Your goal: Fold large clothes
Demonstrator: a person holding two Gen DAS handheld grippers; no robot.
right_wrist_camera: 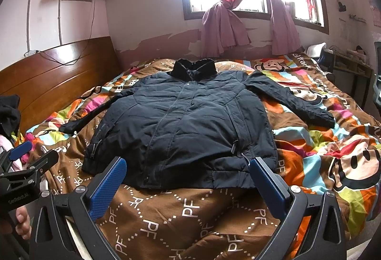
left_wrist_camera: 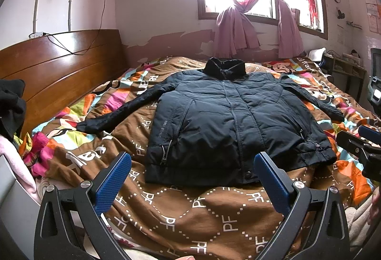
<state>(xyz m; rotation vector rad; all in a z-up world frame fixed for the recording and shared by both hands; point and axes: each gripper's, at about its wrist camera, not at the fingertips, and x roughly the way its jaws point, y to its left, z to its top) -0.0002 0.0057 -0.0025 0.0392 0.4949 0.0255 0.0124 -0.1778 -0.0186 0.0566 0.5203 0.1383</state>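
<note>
The dark navy padded jacket (left_wrist_camera: 228,122) with a black fleece collar lay flat and face up in the middle of the bed, on a brown patterned quilt (left_wrist_camera: 190,212) with bright colour patches, its collar toward the window and both sleeves spread out to the sides. The left gripper (left_wrist_camera: 193,179) hovered just before the hem with its blue-padded fingers wide apart and nothing between them; the right gripper (right_wrist_camera: 188,179) was held the same way, fingers apart and empty, near the hem on the other side. I judged that no fold was begun yet. The jacket looked thick and puffy, so a fold could spring back open, and the smooth shell could slip from the pads if only a thin layer was pinched. A grip too deep could also catch the quilt together with the hem and drag it. The long sleeves could bunch under the body if they were not laid in first. I saw no container in use here.
</note>
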